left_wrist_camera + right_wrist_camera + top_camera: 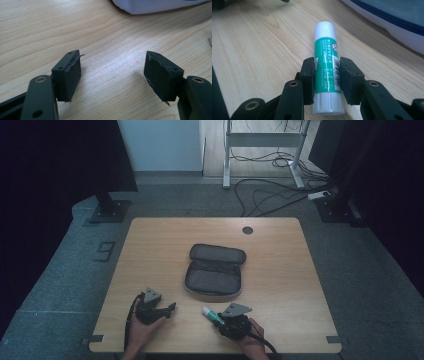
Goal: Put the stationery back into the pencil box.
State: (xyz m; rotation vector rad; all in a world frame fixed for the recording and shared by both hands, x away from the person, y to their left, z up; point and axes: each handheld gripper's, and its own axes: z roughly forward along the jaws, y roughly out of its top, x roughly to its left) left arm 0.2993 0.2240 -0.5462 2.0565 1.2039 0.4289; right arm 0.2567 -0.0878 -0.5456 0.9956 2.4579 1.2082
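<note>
Between the jaws of our right gripper (327, 75) lies the green glue stick (327, 67), clamped on both sides above the table (257, 50); our left gripper (112, 75) holds its jaws wide, with bare wood between.

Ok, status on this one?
Right gripper shut on green-and-white glue stick. Left gripper open, empty. Open dark zip pouch ahead, path clear.

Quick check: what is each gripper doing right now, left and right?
Left gripper: open, nothing between its jaws, over bare wooden table.
Right gripper: closed on the green glue stick with white cap.
</note>
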